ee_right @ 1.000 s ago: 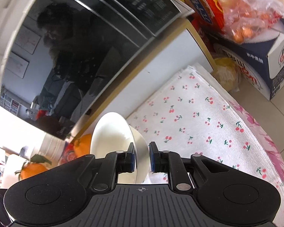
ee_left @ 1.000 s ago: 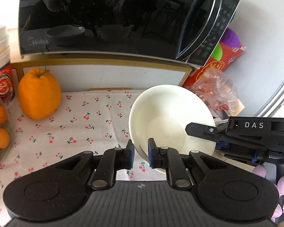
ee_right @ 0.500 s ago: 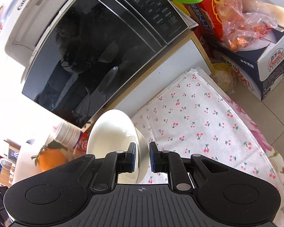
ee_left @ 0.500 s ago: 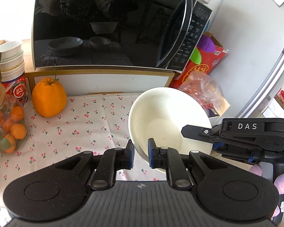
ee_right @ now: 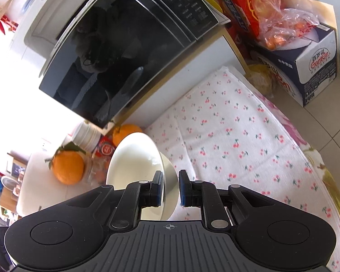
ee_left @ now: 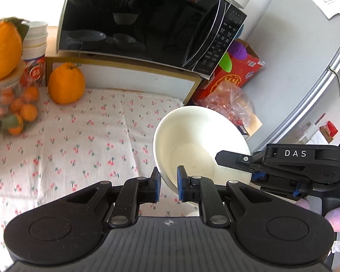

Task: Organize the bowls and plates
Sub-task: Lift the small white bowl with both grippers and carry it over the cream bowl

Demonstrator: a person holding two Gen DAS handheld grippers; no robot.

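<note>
Hands out of sight are holding two black grippers, and both are clamping one white bowl (ee_left: pixel 199 140) by its rim, lifted in the air above a cloth printed with cherries (ee_left: pixel 79 140). The left gripper (ee_left: pixel 168 183) is pinching the near edge of the bowl between its blue-padded fingers, closed tight on the wall. The right gripper (ee_right: pixel 171 188) is gripping the opposite edge the same way, and its dark body is reaching in from the right side of the left camera's view. The bowl is tilting, its hollow facing the left camera. Behind it, a black microwave (ee_left: pixel 147 22) is sitting on a low shelf, with a large orange (ee_left: pixel 65 83) beside the cloth.
</note>
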